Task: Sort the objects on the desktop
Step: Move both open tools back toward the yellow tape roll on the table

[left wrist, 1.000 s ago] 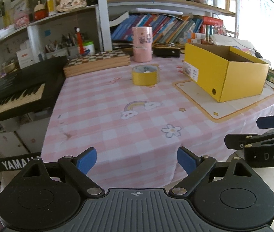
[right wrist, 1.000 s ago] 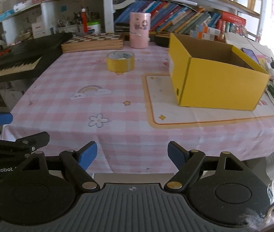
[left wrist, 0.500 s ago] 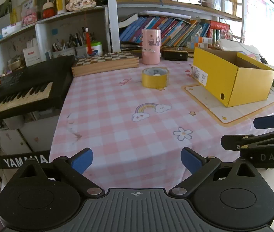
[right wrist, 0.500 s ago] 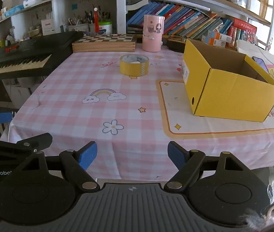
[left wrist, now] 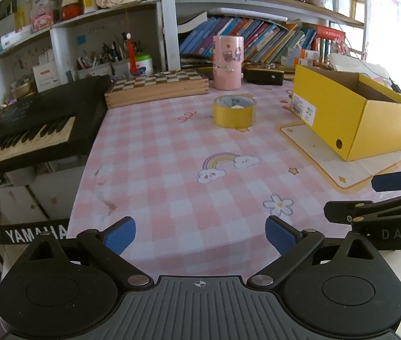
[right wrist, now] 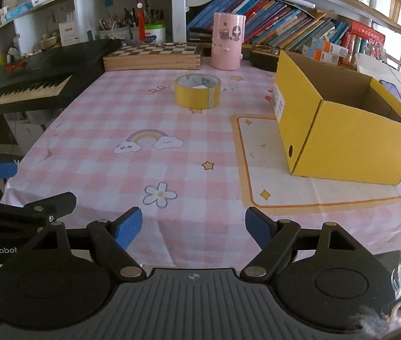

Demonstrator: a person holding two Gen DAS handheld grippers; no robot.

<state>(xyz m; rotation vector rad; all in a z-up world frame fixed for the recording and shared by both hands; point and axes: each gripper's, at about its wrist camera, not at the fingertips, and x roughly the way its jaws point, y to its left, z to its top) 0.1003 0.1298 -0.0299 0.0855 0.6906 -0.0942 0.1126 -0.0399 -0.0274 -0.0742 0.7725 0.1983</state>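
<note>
The tape roll (left wrist: 234, 111) lies flat on the surface (left wrist: 172, 187), upper centre of both views, near the pink canister (left wrist: 227, 62) and well apart from both sets of tongs. The yellow box (right wrist: 341, 130) stands open-topped at the right, on a pale mat (right wrist: 299, 187).

Handling, as a judgement: the roll is light and stiff, a rigid ring with a hollow core. Its outer face is probably smooth and somewhat slippery. Take hold across the outer wall on opposite sides, or with one finger inside the core and one outside. The ring should resist crushing under moderate force. The box is light cardboard; its walls will flex if pushed.

State of the tongs: the left tongs (left wrist: 200, 233) are released, spread wide, nothing between the blue pads (left wrist: 119, 236). The right tongs (right wrist: 193, 231) are released at a moderate spread, also empty. Both hang at the near edge of the surface, lower part of each frame.

Change from the earlier frames: both views now show the roll, canister and box lower in the frame, with more shelf above. The left tongs stand slightly wider than a second ago; the right spread is unchanged. No object has shifted on the surface.
</note>
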